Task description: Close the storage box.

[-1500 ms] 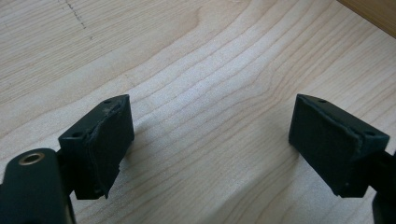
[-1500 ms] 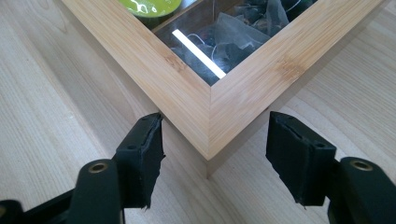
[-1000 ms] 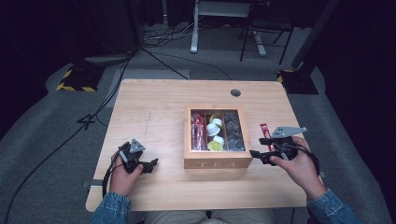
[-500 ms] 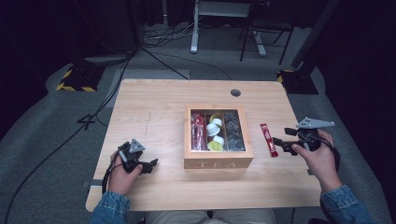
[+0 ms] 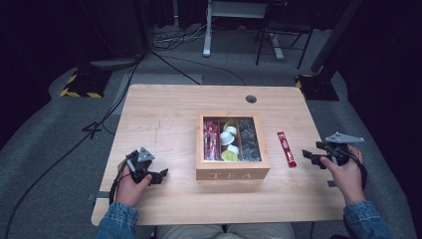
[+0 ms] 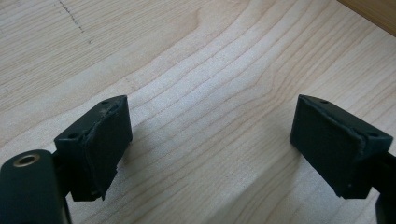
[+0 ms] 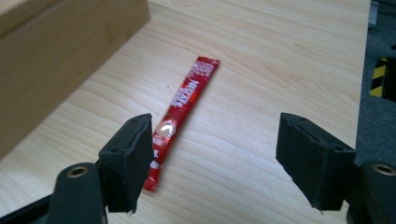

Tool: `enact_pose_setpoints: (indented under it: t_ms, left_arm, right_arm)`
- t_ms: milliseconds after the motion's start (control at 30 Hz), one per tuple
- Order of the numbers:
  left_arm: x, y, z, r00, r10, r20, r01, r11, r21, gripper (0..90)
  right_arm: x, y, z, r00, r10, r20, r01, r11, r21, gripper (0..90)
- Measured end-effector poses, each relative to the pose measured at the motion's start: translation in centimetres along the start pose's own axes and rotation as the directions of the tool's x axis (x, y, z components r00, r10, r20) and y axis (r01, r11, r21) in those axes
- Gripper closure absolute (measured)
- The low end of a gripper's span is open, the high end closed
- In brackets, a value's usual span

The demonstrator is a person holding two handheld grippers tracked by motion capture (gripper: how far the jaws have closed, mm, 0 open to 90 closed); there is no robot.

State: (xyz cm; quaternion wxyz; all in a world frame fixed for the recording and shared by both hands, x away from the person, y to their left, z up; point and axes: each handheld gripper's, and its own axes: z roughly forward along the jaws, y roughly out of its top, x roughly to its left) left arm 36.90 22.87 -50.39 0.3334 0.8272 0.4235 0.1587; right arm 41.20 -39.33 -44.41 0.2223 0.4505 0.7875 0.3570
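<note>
Sachet (image 7: 180,112) red, on table | box (image 5: 233,174) "TEA" | both claws wide, empty

A: Where does everything sit in the high view?
B: The table (image 5: 164,124) spans the middle. A box (image 5: 233,169) lies at centre, holding sachets (image 5: 211,142), cups (image 5: 228,140) and packets (image 5: 248,140) in compartments from left to right.
A: And around it?
B: A sachet stick (image 5: 286,149) lies right of the box. The left gripper (image 5: 158,176) is lower left, the right gripper (image 5: 309,158) at the right edge.
</note>
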Motion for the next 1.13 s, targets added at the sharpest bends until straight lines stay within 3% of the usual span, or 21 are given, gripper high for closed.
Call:
enact_pose_setpoints:
  t_ms: [333, 567, 767, 867, 900, 1133]
  left_arm:
    - [0.0, 0.0, 0.0, 1.0, -0.001, 0.0, 0.001, 1.0, 0.0, 13.0]
    - [0.0, 0.0, 0.0, 1.0, -0.005, 0.0, 0.005, 1.0, 0.0, 12.9]
    - [0.0, 0.0, 0.0, 1.0, -0.004, 0.0, 0.004, 1.0, 0.0, 12.9]
    - [0.0, 0.0, 0.0, 1.0, -0.004, 0.0, 0.004, 1.0, -0.001, 12.9]
    - [0.0, 0.0, 0.0, 1.0, -0.004, 0.0, 0.004, 1.0, -0.001, 12.9]
    - [-0.2, 0.0, 0.0, 0.9996, -0.019, -0.022, 0.019, 0.9998, 0.001, 12.0]
  right_arm:
    - [-1.4, -3.3, 3.2, 0.9981, 0.056, 0.027, -0.056, 0.998, 0.021, 27.9]
    - [-1.9, -4.2, 3.5, 0.9966, 0.072, 0.04, -0.073, 0.997, 0.024, 26.7]
    - [-1.7, -4.7, 3.6, 0.9974, 0.056, 0.045, -0.057, 0.998, 0.023, 22.3]
    - [-1.6, -4.8, 3.6, 0.9955, 0.068, 0.067, -0.07, 0.997, 0.036, 13.7]
    - [-1.7, -4.8, 3.6, 0.994, 0.086, 0.068, -0.089, 0.995, 0.043, 13.2]
    - [-1.7, -4.8, 3.6, 0.994, 0.085, 0.068, -0.088, 0.995, 0.042, 13.1]
